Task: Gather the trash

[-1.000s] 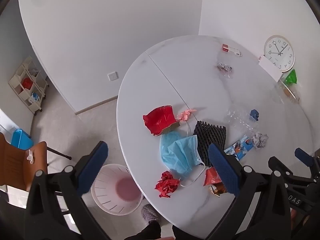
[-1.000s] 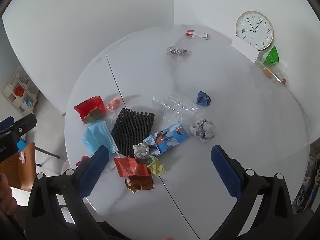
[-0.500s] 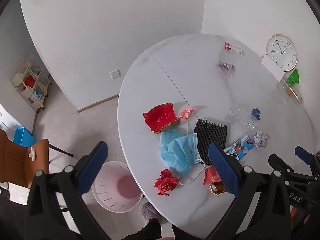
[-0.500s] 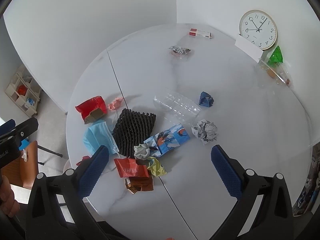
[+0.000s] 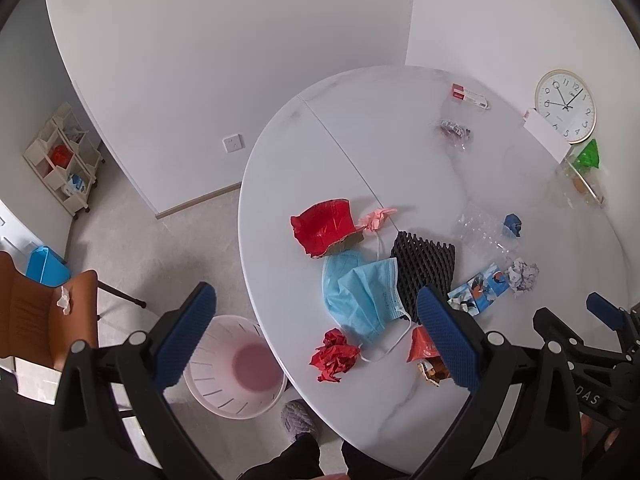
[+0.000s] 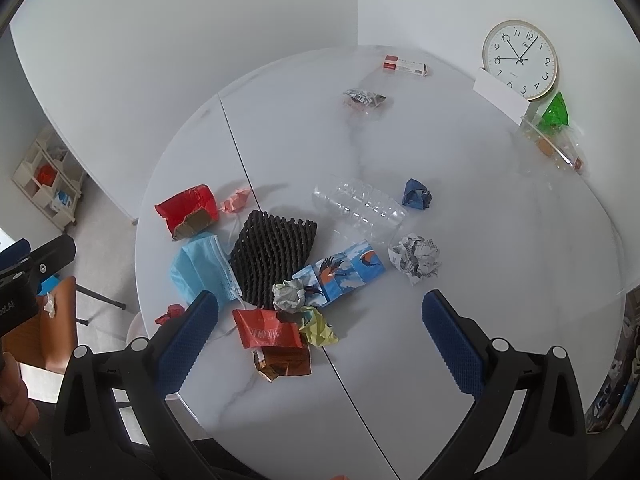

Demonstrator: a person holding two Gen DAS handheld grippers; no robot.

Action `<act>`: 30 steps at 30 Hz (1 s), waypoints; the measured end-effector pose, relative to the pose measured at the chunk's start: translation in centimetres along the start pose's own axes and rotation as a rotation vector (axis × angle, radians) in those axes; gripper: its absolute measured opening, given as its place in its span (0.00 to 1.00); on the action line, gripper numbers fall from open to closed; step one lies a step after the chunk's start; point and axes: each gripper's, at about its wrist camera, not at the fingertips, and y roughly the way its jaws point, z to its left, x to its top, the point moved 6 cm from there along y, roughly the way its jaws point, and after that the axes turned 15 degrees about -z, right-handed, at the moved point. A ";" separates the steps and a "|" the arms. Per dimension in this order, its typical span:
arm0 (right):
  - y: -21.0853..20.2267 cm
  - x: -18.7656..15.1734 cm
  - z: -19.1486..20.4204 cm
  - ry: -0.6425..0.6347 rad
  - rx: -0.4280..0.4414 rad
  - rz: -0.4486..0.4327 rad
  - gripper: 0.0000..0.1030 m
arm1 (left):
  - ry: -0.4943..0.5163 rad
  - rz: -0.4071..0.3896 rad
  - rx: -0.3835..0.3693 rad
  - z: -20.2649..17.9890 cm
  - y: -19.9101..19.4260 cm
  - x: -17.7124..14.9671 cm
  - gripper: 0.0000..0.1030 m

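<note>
Left wrist view: left gripper (image 5: 316, 330) hangs high above the near-left edge of the round white table (image 5: 500, 168), jaws wide apart, nothing held. Pink waste basket (image 5: 236, 364) stands on the floor just beside the table's near-left rim, apparently with nothing in it. Nearest trash: red crumpled paper (image 5: 334, 354), blue face mask (image 5: 362, 296), red torn box (image 5: 326, 226), black foam mesh (image 5: 424, 262).

Right wrist view: right gripper (image 6: 318, 330) also well above the table, jaws spread, holding nothing. Below it lie a red wrapper (image 6: 266, 328), yellow paper wad (image 6: 318, 326), bird-print carton (image 6: 342, 272), newspaper ball (image 6: 416, 258) and clear plastic bottle (image 6: 360, 206) (flattened, hard to see).

Step, as judged: collection not yet begun; a survey pose. The next move calls for lowering one gripper onto a near piece, likely the red crumpled paper, closing on it, then carrying it to the basket.
</note>
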 end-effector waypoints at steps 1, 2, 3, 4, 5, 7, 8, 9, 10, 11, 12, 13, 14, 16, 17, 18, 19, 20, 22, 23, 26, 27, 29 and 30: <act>0.0 0.0 0.0 0.000 0.000 -0.001 0.98 | -0.001 0.000 0.000 0.0 0.0 0.0 0.94; 0.0 0.0 0.0 -0.001 0.000 0.000 0.98 | -0.001 0.000 0.000 0.0 0.0 0.0 0.94; 0.0 0.0 0.0 -0.001 0.000 -0.001 0.98 | -0.002 0.000 0.001 0.0 0.0 0.0 0.93; 0.0 0.0 0.1 -0.002 0.000 -0.001 0.98 | -0.002 0.000 0.001 0.0 0.0 0.0 0.94; -0.1 0.0 0.1 -0.003 0.001 -0.001 0.98 | -0.002 0.000 0.001 0.0 0.0 0.0 0.93; 0.0 0.0 0.1 -0.004 0.000 0.000 0.98 | -0.002 0.000 0.000 0.0 0.0 0.0 0.94; 0.0 0.0 0.2 -0.004 0.000 0.001 0.98 | -0.001 0.000 0.001 0.0 0.0 0.0 0.93; 0.0 0.0 0.2 -0.004 0.000 0.001 0.98 | -0.001 0.001 0.001 0.0 0.0 0.0 0.94; 0.0 0.0 0.2 -0.005 0.000 0.002 0.98 | -0.001 0.001 0.000 0.0 0.0 -0.1 0.93; 0.0 0.0 0.2 -0.005 0.000 0.002 0.98 | -0.001 0.001 0.000 0.0 0.0 -0.1 0.94; 0.0 0.1 0.2 -0.005 0.000 0.002 0.98 | -0.002 0.001 0.000 0.0 0.0 -0.1 0.94; 0.0 0.1 0.2 -0.005 0.000 0.002 0.98 | -0.002 0.001 0.000 0.0 0.0 -0.1 0.93; 0.0 0.1 0.2 -0.005 -0.001 0.003 0.98 | -0.002 0.001 0.000 0.0 0.0 -0.1 0.93; 0.0 0.1 0.2 -0.005 -0.001 0.003 0.98 | -0.002 0.000 0.000 0.1 0.0 -0.1 0.93; 0.0 0.1 0.2 -0.005 0.000 0.003 0.98 | -0.002 0.000 0.000 0.1 0.0 -0.1 0.94; 0.0 0.1 0.3 -0.005 0.001 0.003 0.98 | -0.002 0.001 -0.001 0.1 0.0 -0.1 0.93; 0.1 0.2 0.3 -0.005 0.001 0.002 0.98 | -0.002 0.001 0.000 0.1 0.0 -0.1 0.93; 0.1 0.2 0.3 -0.006 0.001 0.004 0.98 | -0.002 0.001 0.000 0.1 0.0 -0.1 0.94; 0.2 0.3 0.3 -0.006 0.000 0.004 0.98 | -0.003 0.002 -0.001 0.1 0.0 -0.1 0.93; 0.2 0.3 0.3 -0.006 0.001 0.004 0.98 | -0.003 0.002 -0.001 0.1 0.0 -0.1 0.94; 0.2 0.3 0.4 -0.005 -0.001 0.003 0.98 | -0.003 0.001 -0.001 0.1 0.0 -0.1 0.93; 0.3 0.3 0.3 -0.004 -0.002 0.004 0.98 | -0.003 0.001 -0.001 0.1 0.0 -0.1 0.93; 0.3 0.4 0.3 -0.002 -0.001 0.004 0.98 | -0.003 0.002 -0.001 0.1 0.0 -0.1 0.94; 0.4 0.4 0.3 -0.001 -0.001 0.005 0.98 | -0.003 0.002 -0.002 0.1 0.0 -0.1 0.94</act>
